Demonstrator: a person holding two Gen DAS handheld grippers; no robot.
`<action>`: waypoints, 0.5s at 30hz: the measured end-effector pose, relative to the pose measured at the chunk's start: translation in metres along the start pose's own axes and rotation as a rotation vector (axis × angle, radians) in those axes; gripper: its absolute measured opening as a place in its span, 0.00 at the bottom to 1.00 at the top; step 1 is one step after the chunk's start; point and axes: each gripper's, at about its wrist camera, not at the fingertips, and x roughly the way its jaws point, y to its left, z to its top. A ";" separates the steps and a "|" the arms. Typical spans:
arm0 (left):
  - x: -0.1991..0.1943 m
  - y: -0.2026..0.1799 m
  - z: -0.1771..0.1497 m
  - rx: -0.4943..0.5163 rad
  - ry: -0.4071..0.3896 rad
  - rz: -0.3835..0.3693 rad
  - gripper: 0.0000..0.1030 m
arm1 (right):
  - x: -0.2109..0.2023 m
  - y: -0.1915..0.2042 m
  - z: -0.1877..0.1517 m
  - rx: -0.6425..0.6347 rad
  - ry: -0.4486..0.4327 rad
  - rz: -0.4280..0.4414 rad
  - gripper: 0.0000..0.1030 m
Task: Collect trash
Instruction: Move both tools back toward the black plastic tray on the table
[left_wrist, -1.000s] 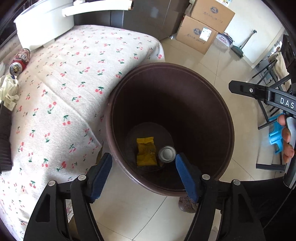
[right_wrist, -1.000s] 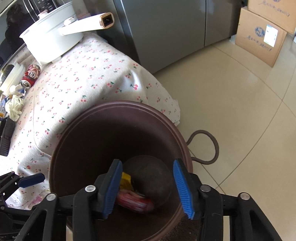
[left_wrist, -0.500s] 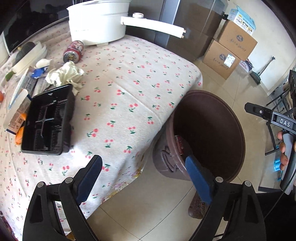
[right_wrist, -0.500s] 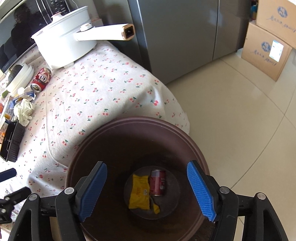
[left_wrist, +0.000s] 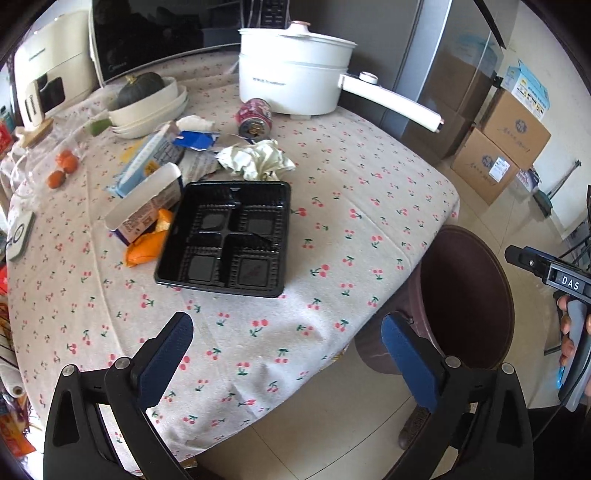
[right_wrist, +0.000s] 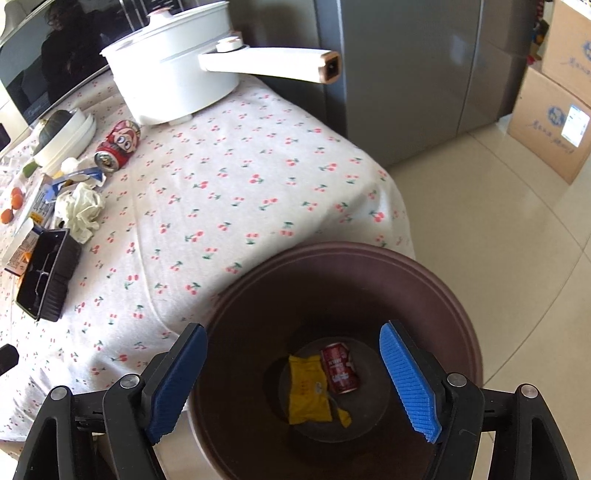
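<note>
Where rim cuts — bin floor unseen

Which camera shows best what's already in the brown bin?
The right wrist view: it looks straight down into the bin, showing a red can and a yellow wrapper on its bottom. The left wrist view shows only the bin's rim and dark inner wall.

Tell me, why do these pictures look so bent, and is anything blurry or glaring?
Left wrist view: fisheye lens curves the table's edges, corners go black, black tray stays sharp. Right wrist view: same bulge, bright sheen on the floor tiles, the brown bin's inside dark yet readable.
</note>
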 end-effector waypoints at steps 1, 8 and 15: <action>-0.002 0.006 0.000 -0.010 -0.006 0.005 1.00 | 0.001 0.005 0.001 -0.005 0.001 0.003 0.80; -0.015 0.047 -0.007 -0.082 -0.034 0.061 1.00 | 0.007 0.043 0.003 -0.046 0.004 0.018 0.86; -0.023 0.088 -0.016 -0.160 -0.037 0.102 1.00 | 0.018 0.086 0.006 -0.085 0.018 0.044 0.92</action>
